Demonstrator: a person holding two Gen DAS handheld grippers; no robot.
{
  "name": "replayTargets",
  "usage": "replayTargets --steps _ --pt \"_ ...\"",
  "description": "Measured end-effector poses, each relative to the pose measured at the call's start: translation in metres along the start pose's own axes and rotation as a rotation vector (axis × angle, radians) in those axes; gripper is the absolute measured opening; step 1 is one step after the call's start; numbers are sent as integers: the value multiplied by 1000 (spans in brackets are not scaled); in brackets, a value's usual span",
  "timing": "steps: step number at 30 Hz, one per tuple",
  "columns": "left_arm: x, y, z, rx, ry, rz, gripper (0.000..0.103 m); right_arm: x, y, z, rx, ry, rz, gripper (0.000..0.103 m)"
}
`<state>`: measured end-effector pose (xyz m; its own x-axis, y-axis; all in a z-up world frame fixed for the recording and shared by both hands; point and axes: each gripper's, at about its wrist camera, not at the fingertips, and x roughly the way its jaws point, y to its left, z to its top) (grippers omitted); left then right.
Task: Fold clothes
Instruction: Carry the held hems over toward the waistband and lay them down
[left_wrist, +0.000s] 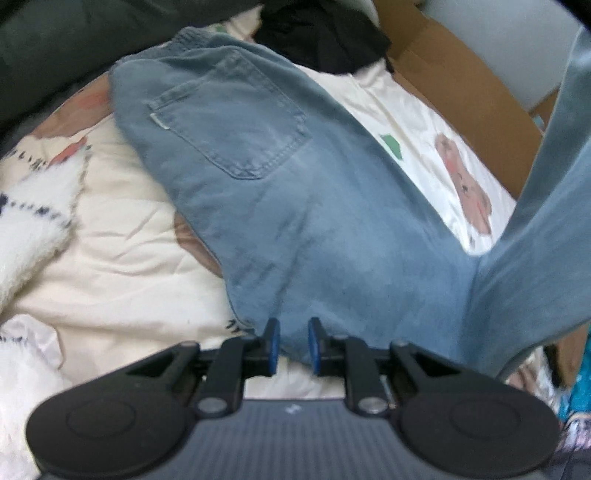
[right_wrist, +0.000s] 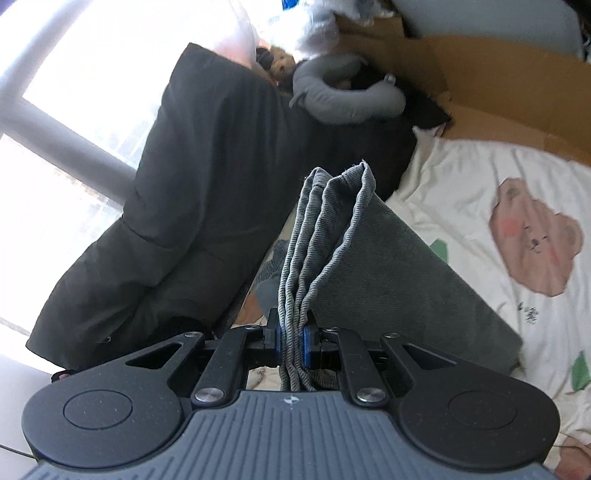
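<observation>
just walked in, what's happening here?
A person with a gripper in each hand is folding blue jeans on a bed with a cream bear-print cover. The right gripper has its jaws shut on bunched denim at a leg end, lifting it. The left gripper hovers over the jeans near the fold, jaws narrowly apart, gripping nothing.

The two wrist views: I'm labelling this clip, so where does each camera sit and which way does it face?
Left wrist: sits on the left gripper, looking down at the jeans spread on the bear-print quilt; its fingers stand slightly apart.
Right wrist: sits on the right gripper, facing a dark jacket and grey neck pillow; its pads clamp bunched jeans fabric.
Shared: jeans, quilt, cardboard box.
</observation>
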<state>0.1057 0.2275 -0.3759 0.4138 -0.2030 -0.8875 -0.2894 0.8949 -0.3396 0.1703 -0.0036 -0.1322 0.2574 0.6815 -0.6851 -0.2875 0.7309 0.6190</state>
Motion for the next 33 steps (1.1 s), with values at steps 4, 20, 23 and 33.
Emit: replayTargets --steps 4,20,23,33 --pt "-5 10 4 -59 -27 -15 17 28 1 7 7 38 17 10" --pt "-13 27 10 -121 -64 -49 18 113 18 21 12 119 19 10" --pt "-17 31 11 -140 -81 -60 18 130 16 22 33 130 -9 10" --pt "-31 50 6 -238 -128 -92 19 200 17 26 88 142 -90 10"
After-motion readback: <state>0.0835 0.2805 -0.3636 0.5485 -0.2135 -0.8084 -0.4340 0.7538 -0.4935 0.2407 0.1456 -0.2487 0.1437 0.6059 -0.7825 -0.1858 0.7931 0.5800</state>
